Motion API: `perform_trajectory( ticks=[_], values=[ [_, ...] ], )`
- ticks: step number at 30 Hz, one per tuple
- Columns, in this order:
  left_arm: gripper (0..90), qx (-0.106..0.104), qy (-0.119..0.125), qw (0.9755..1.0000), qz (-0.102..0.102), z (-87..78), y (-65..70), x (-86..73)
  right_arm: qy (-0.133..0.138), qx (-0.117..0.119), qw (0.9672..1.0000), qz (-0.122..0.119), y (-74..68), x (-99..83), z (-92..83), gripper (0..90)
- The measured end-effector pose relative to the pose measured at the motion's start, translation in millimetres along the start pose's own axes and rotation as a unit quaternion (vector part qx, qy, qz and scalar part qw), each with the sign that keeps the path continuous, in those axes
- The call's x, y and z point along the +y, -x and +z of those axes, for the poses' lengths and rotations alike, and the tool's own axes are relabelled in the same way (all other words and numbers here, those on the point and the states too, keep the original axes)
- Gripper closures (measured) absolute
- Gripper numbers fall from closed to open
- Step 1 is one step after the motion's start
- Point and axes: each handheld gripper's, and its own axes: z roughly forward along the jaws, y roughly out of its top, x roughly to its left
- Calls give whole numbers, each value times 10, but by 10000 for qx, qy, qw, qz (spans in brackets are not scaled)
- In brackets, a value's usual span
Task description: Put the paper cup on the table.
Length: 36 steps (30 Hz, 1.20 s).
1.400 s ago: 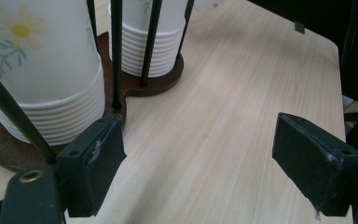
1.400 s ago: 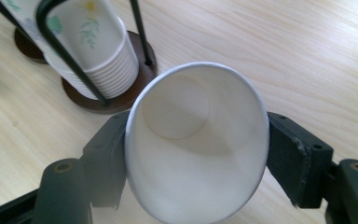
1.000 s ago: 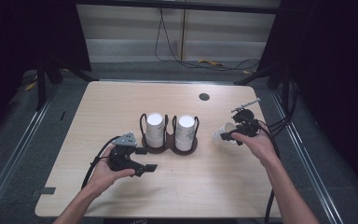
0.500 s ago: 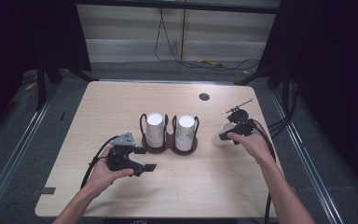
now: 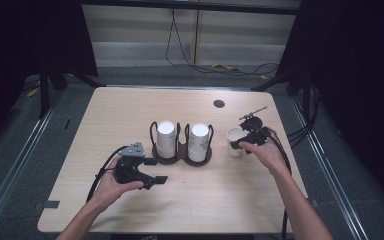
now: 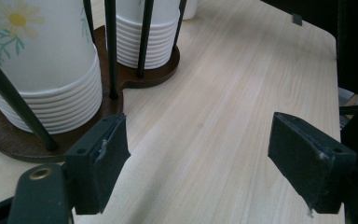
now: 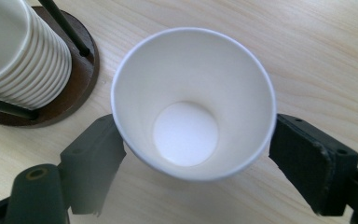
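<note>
A single white paper cup [image 7: 191, 93] stands upright on the table, right of the cup holder [image 5: 180, 159]. My right gripper [image 7: 196, 154] straddles the paper cup [image 5: 234, 136]. Its jaws have just been opening and now stand apart on either side, not pressing the wall. The dark wooden holder [image 6: 135, 81] carries two stacks of paper cups, a left stack [image 5: 166, 139] and a right stack [image 5: 199, 141]. My left gripper [image 5: 156, 170] rests low on the table in front of the holder. In its own view the left gripper [image 6: 200, 158] is open, with bare wood between the jaws.
The holder's base [image 7: 70, 100] lies close to the left of the single cup. A black round grommet [image 5: 219, 104] sits in the tabletop at the back right. Cables trail from both grippers over the table's edges. Bare wood stretches along the front [image 5: 220, 200].
The right gripper's jaws have spread away from the cup, which now stands free and upright. The right hand shifted only slightly. The left hand kept still.
</note>
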Motion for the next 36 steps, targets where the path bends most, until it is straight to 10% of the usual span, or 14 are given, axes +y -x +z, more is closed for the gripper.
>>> perform_trajectory(
  ticks=[23, 36],
  values=[
    [194, 98, 22, 9999, -92, -41, 2, -61, 657, 65, 9971, 384, 25, -201, -83, 149],
    [233, 650, 3, 9975, -266, -185, -67, -151, 952, 225, 9945, 374, -83, -489, -158, 178]
  ],
)
